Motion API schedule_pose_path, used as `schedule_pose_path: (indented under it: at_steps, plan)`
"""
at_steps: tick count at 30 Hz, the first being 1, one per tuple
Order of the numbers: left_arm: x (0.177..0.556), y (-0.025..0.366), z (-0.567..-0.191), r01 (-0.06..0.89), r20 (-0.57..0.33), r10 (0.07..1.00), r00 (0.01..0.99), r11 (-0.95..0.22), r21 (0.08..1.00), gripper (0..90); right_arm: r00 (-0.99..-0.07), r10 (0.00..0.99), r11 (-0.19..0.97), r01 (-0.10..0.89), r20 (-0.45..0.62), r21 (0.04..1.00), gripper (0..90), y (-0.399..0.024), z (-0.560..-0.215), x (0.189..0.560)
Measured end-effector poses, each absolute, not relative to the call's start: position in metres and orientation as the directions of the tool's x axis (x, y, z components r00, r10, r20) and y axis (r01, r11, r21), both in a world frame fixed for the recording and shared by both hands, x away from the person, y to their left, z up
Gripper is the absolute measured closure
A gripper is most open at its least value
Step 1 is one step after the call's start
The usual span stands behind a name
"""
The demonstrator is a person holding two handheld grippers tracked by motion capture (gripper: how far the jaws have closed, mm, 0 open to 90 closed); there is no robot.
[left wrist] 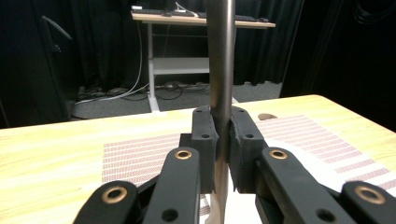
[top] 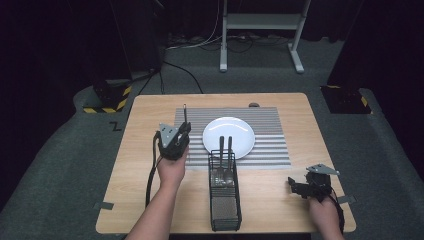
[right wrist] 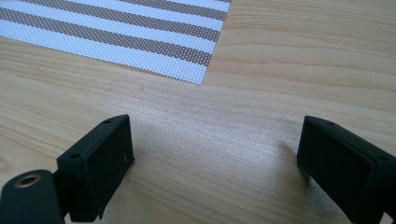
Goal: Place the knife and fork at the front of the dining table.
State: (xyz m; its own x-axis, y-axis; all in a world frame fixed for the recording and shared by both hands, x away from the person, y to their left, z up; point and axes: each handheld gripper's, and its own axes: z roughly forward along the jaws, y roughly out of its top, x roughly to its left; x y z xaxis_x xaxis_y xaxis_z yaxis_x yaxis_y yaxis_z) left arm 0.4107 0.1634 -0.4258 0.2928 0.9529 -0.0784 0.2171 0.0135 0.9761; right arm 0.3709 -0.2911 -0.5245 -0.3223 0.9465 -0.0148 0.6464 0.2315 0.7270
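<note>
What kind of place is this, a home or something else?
Probably a recording studio or lab, not a home: black curtains hang all around, loose cables lie on the grey carpet, and hazard-striped stand bases flank the wooden table.

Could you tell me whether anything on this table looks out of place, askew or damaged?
Nothing looks damaged or spilled. The plate sits squarely on the striped mat, two utensils stand in the wire basket, and the left gripper holds a metal utensil handle upright. A small dark object lies at the table's far edge; I cannot identify it.
</note>
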Motion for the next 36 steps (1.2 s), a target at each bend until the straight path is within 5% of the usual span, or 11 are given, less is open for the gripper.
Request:
schedule_pose_path:
  at_steps: [36]
  plan:
    - [0.451, 0.156, -0.444, 0.384, -0.134, 0.968, 0.212, 0.044, 0.922, 82.2, -0.325, 0.946, 0.232, 0.647, -0.013, 0.727, 10.3, -0.291, -0.524, 0.371]
